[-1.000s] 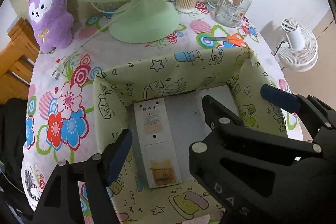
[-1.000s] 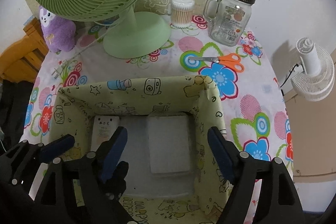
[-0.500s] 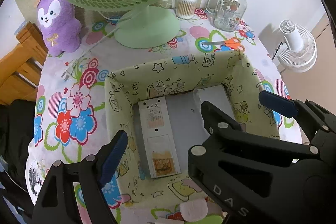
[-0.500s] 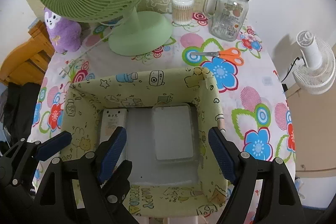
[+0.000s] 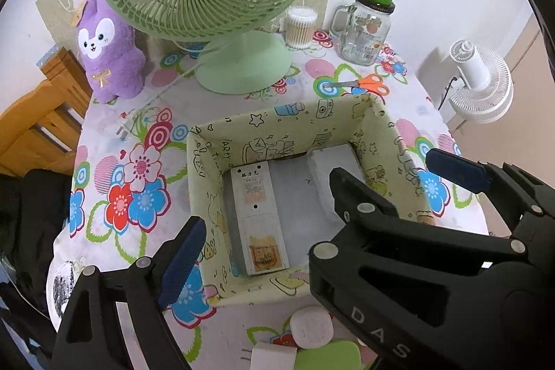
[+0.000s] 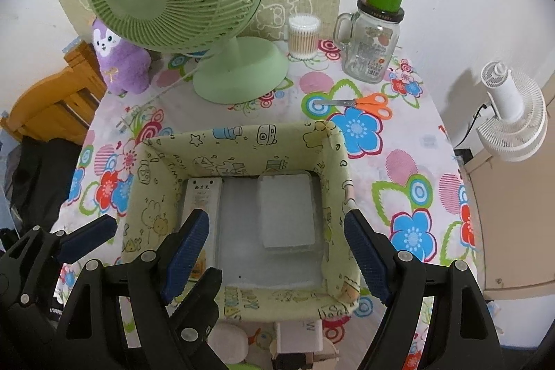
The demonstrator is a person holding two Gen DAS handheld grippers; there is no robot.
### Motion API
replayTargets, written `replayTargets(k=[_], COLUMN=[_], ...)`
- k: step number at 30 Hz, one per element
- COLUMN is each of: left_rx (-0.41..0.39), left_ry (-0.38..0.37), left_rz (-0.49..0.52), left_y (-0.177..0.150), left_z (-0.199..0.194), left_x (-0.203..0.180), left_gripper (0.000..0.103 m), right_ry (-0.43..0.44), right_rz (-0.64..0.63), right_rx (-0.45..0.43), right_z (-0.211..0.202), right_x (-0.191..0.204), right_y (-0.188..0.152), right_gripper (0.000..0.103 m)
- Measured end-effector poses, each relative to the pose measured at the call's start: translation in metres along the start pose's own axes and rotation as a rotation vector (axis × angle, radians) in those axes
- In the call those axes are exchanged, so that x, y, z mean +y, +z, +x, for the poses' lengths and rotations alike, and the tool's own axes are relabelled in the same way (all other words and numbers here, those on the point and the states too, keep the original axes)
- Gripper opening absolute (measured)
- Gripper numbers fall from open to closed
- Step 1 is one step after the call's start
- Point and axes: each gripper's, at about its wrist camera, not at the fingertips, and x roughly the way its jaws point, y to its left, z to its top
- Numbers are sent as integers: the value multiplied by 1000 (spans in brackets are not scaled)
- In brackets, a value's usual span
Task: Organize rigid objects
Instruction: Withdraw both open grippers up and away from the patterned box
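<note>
A flower-print tablecloth is seen. Ahead of both wide-open, empty grippers, the cartoon-print fabric bin holds a long white box; light, stiff, best gripped across its narrow sides.

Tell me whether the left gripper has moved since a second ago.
Yes. The left gripper has pulled back and up from the fabric box: the box's near wall and small items on the table before it now show.
</note>
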Motion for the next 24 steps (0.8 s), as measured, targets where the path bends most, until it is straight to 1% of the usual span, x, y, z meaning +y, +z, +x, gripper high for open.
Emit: replayTargets(k=[24], left_rx=[-73], left_ry=[32], left_rz=[1], left_y=[-31], left_z=[-57], left_x=[-25], left_gripper=[92], right_ry=[-5], right_rz=[-32], right_rx=[-79], right_z=[-70], right_x=[-6], right_y=[-33], right_gripper=[83])
